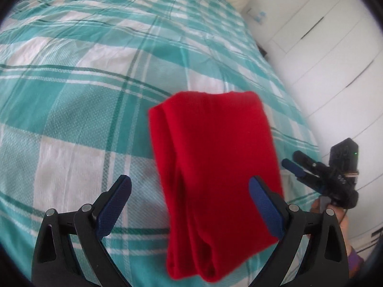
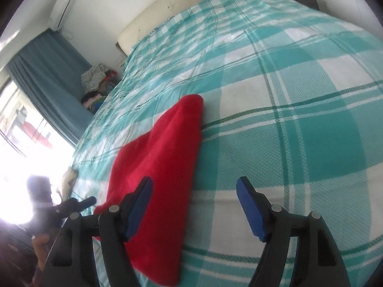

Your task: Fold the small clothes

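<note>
- Nearest, left wrist view: my left gripper (image 1: 190,186) stands with jaws spread wide and nothing between the pads; its right finger overlaps the red garment (image 1: 213,172), so I cannot tell whether it touches the cloth.
- The red garment lies folded into a long strip on the checked bedspread (image 1: 71,95); its near end is blurred.
- Right wrist view: my right gripper (image 2: 194,191) is parted, gripping nothing; the red garment (image 2: 162,157) runs under its left finger, and the near end is cut off by the frame edge.
- At the right edge of the left view, the other gripper shows only partly, with a hand (image 1: 344,224) behind it.
- Farther off: a cream headboard (image 2: 182,7), half cropped.
- Beside the bed, a heap of clothes (image 2: 95,83), too small to sort.
- The window (image 2: 21,143) is washed out by glare.
</note>
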`<action>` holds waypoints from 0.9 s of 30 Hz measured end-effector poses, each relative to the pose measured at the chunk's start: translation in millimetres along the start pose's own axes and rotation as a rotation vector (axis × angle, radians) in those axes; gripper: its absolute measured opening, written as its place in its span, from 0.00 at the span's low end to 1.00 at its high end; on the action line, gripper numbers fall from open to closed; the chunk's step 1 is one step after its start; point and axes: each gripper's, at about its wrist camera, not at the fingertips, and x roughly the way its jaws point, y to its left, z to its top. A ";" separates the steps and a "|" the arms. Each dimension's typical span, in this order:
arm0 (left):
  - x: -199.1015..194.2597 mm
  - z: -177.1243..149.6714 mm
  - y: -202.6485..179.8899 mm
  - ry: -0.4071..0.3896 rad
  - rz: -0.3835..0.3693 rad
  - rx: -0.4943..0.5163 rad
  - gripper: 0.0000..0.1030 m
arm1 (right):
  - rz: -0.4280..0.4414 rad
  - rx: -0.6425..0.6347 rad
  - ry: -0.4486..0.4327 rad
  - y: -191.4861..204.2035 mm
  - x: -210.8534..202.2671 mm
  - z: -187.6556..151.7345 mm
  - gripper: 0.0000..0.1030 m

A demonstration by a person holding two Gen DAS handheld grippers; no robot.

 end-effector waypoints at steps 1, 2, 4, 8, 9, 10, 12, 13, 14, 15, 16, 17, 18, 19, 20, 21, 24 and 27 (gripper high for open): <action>8.2 2.3 2.6 0.017 0.021 -0.004 0.92 | 0.051 0.022 0.027 -1.9 12.2 3.8 0.70; 14.7 3.0 4.9 0.035 0.022 -0.007 0.92 | 0.094 0.034 0.063 -2.2 25.9 5.3 0.70; 24.5 4.6 6.1 0.071 0.004 0.003 0.92 | 0.104 0.034 0.114 0.6 51.8 5.3 0.68; 34.7 10.1 -8.0 0.079 0.014 0.087 0.64 | -0.061 -0.161 0.085 33.6 78.3 1.8 0.50; 37.5 10.6 -10.6 0.081 0.026 0.094 0.38 | -0.131 -0.240 0.072 46.6 81.8 0.2 0.43; 37.2 9.5 -11.6 0.070 0.032 0.087 0.33 | -0.198 -0.318 0.055 60.6 84.2 -2.9 0.38; 27.4 5.2 -14.0 0.028 0.050 0.084 0.22 | -0.297 -0.440 0.012 86.0 84.0 -8.4 0.24; 19.8 4.0 -15.9 0.007 0.053 0.088 0.21 | -0.317 -0.476 -0.010 96.2 79.6 -10.4 0.22; 9.5 3.3 -17.8 -0.017 0.052 0.093 0.20 | -0.316 -0.495 -0.034 105.6 72.6 -11.0 0.21; -2.8 3.0 -20.5 -0.044 0.047 0.099 0.20 | -0.304 -0.506 -0.062 112.6 62.0 -10.5 0.20; -16.2 4.0 -24.0 -0.076 0.045 0.109 0.20 | -0.280 -0.515 -0.089 121.0 51.4 -8.9 0.20; -31.1 5.2 -27.6 -0.110 0.043 0.123 0.20 | -0.255 -0.525 -0.116 128.9 40.9 -6.1 0.20; -44.1 7.7 -31.4 -0.142 0.044 0.140 0.20 | -0.231 -0.536 -0.145 137.8 30.7 -4.1 0.20; -55.4 11.8 -34.5 -0.168 0.047 0.156 0.20 | -0.211 -0.546 -0.168 146.5 22.3 -1.6 0.20; -63.1 17.0 -36.4 -0.185 0.051 0.164 0.21 | -0.192 -0.548 -0.185 152.9 15.6 2.9 0.20; -65.9 23.1 -36.8 -0.195 0.058 0.167 0.26 | -0.178 -0.540 -0.192 156.7 13.6 11.3 0.20; -43.3 36.3 -28.9 -0.163 0.171 0.161 0.61 | -0.177 -0.454 -0.150 146.8 29.1 32.7 0.22; -26.7 18.4 -20.1 -0.177 0.401 0.216 0.65 | -0.300 -0.382 -0.078 113.6 47.2 33.3 0.55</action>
